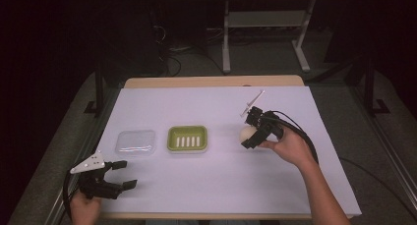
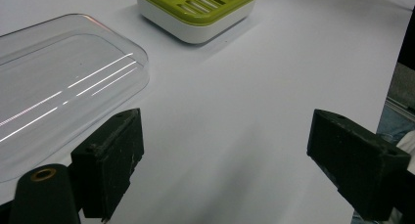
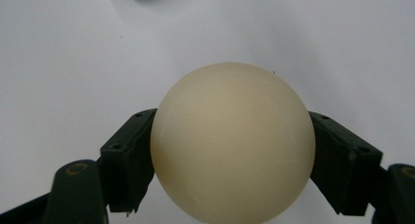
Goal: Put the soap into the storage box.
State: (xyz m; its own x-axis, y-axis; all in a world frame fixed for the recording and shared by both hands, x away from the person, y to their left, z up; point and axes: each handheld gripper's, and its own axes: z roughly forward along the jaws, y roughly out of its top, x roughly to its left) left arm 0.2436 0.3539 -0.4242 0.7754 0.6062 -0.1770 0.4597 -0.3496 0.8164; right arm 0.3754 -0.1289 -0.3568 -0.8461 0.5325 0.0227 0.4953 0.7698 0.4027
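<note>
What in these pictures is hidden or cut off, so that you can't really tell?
- Cream soap, right gripper view: its underside runs past the bottom edge, so whether it rests on the table is unclear.
- Clear lid, left gripper view: cut off by the left edge.
- Green soap dish, left gripper view: its far side is cut by the top edge.
- Right gripper, high view: jaw tips too small to judge.

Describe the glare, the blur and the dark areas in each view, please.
High view: dim, floor nearly black, left gripper slightly blurred. Left gripper view: bright streaks glare on the clear plastic lid. Right gripper view: the cream round soap is evenly lit, without glare.

Cream soap ball [image 3: 232, 143] — smooth, round — clamped between jaws.
</note>
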